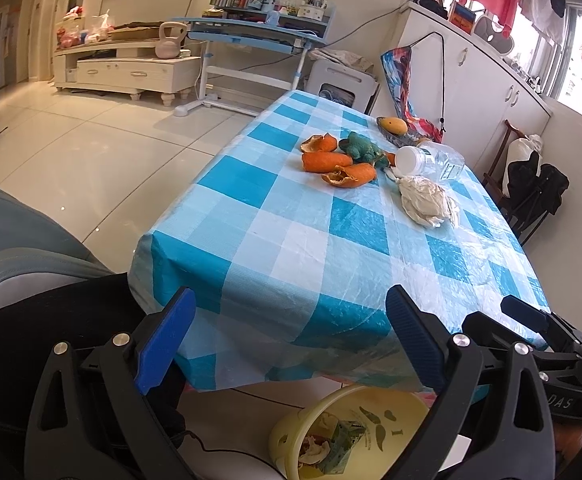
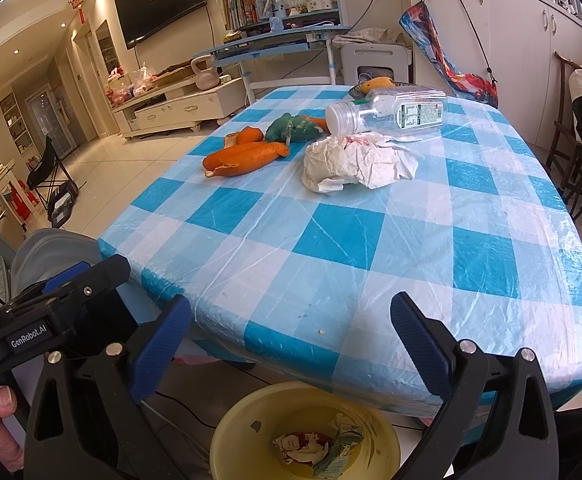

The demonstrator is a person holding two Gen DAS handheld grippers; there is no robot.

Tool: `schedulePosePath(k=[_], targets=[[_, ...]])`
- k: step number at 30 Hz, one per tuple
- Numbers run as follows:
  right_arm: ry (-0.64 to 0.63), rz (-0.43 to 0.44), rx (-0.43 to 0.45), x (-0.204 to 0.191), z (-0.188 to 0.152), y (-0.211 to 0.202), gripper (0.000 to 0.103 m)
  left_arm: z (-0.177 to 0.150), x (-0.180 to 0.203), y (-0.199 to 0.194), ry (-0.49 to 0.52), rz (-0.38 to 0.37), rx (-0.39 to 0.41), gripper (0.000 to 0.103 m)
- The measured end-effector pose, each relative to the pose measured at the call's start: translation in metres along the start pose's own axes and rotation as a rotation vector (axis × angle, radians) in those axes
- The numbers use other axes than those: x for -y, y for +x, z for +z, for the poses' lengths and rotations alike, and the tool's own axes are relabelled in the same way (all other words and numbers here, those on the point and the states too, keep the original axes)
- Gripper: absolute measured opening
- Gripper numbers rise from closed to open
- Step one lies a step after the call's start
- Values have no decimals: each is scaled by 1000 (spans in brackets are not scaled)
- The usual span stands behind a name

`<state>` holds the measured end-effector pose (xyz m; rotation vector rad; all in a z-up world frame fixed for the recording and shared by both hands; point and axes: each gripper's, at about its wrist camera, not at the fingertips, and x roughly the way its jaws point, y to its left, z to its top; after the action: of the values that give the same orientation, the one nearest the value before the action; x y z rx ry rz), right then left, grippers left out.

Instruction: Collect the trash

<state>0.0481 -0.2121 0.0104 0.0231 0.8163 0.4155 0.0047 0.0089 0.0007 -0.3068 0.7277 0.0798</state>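
Over the near tabletop edge: both grippers empty, trash at the far half, bin below.

Left wrist view: left gripper [image 1: 291, 344] has jaws spread wide, nothing held, hovering off the near-left corner of the checkered tabletop [image 1: 311, 248]. Orange peels [image 1: 337, 160], green crumpled wrapper [image 1: 361, 148], crumpled paper wad [image 1: 429, 200] and a tipped plastic bottle [image 1: 427, 160] cluster toward the far right edge, all well ahead of the jaws. Yellow bin [image 1: 371, 412] sits on the floor under the near edge, some trash already in it.

Right wrist view: right gripper [image 2: 291, 348] is also wide open and empty. Paper wad [image 2: 355, 160] lies straight ahead, long axis roughly crosswise to the jaws; peels [image 2: 247, 156] ahead-left. My read: right hand is nearer the wad, left nearer the peels. Bin [image 2: 307, 432] directly below.
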Motion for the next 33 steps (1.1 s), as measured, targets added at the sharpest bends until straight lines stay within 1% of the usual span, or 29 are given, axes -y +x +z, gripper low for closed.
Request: schedulePosePath(k=[24,30,33], targets=[[0,25,-9,-4,-1,4,96,3,-6,-2,-26,5,13,92],[33,60,-9,-2,3,4,96,4,-9,-3,-41,7,24,92],[28,73,-7,-5,8,5,96,6,-15,-5,-64,10,30,92]])
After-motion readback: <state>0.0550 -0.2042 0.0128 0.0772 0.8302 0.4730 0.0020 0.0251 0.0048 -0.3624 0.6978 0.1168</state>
